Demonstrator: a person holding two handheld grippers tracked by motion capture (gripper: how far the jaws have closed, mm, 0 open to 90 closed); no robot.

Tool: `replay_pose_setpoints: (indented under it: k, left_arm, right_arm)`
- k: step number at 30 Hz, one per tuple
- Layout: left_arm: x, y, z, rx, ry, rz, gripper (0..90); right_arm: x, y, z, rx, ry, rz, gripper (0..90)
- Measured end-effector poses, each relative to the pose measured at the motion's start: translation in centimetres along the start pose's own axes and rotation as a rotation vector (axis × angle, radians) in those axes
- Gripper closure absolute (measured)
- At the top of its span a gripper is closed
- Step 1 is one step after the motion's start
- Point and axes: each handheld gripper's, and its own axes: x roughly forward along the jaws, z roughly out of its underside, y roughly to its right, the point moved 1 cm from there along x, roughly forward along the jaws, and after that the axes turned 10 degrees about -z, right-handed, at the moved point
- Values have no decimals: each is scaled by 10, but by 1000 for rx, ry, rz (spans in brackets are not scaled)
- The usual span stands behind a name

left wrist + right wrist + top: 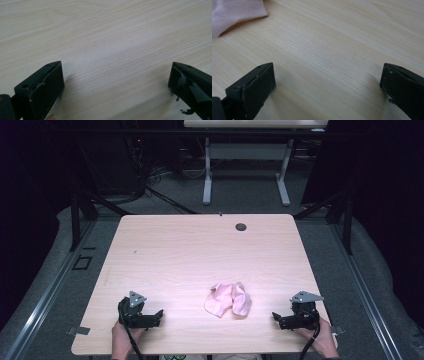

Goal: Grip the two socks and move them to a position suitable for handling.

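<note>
No writing can be read anywhere. A crumpled pink cloth (229, 299) lies low in the middle of the table (200, 250), between the left gripper (159, 314) and right gripper (275, 316), both with jaws spread wide and empty. The right gripper view catches the cloth's edge at upper left; the left gripper view has bare wood.

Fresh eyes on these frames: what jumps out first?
The crumpled pink cloth stands out on the pale wooden table, lying near the front edge, midway between the two tools. The left hand-held gripper and right hand-held gripper rest on either side of it, jaws wide apart and holding nothing. A small dark hole marks the table's far edge.
</note>
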Motion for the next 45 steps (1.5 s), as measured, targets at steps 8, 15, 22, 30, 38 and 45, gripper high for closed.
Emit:
replay_pose_setpoints:
  k: [8,15,22,30,38,45]
  left_arm:
    - [0,0,0,4,-1,-1,4]
    - [1,1,-1,-7,1,-4,5]
    - [0,1,-2,-4,-12,-8,4]
    - [-4,4,-9,4,-2,11,6]
    - [-13,18,-35,73,40,60,6]
    - [-15,37,-59,143,63,122,6]
  right_arm:
    - [2,0,-3,21,-7,19,0]
    - [3,-1,-4,27,-5,24,0]
    - [3,0,-5,27,-8,30,0]
    - [3,0,-5,42,-7,35,0]
    - [4,0,-5,42,-3,49,0]
    - [4,1,-5,47,1,49,0]
